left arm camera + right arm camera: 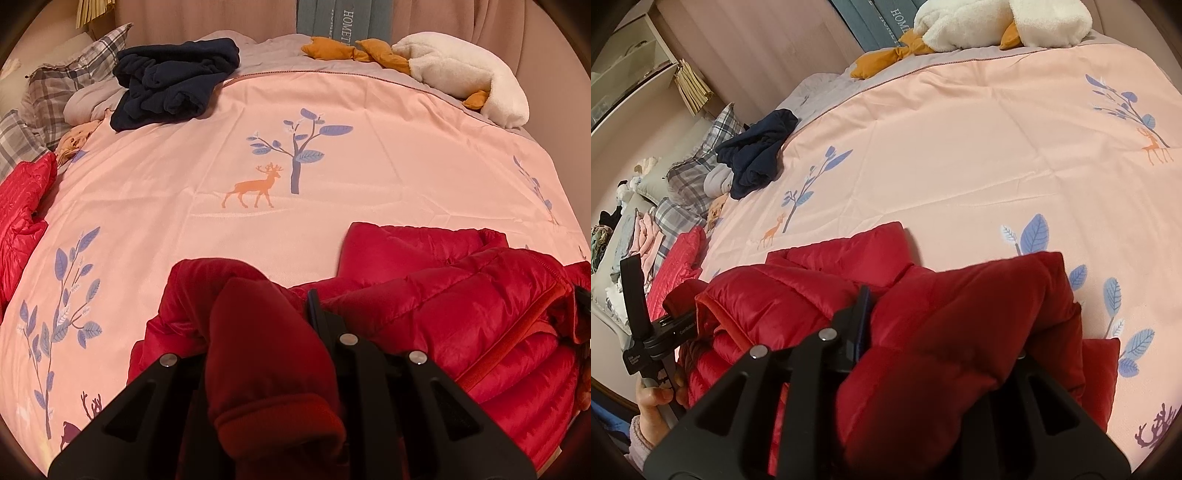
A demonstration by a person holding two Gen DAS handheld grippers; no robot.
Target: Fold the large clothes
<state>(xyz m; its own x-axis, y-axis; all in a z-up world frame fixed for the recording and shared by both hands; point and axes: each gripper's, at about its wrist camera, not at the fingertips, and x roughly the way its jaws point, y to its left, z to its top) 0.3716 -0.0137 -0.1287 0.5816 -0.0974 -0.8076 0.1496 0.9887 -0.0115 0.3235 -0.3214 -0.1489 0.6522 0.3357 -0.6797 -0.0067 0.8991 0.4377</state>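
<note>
Red padded fabric fills the low part of both views: it is a quilted red puffer jacket, shiny, stitched in puffy horizontal bands, with a zip line running along one edge. It lies bunched on the near edge of the pink duvet, which has printed blue trees and orange deer.

In the left wrist view, the left gripper is pinching a sleeve of the jacket; the sleeve with its darker knit cuff passes between the two black fingers and hangs toward the camera. In the right wrist view, the right gripper has its jaws closed on a thick fold of the same jacket, and the fabric drapes over the right finger and hides it.

Far on the duvet lie a crumpled navy garment and a white plush toy with orange parts. At the left edge another red quilted garment rests beside plaid pillows.
</note>
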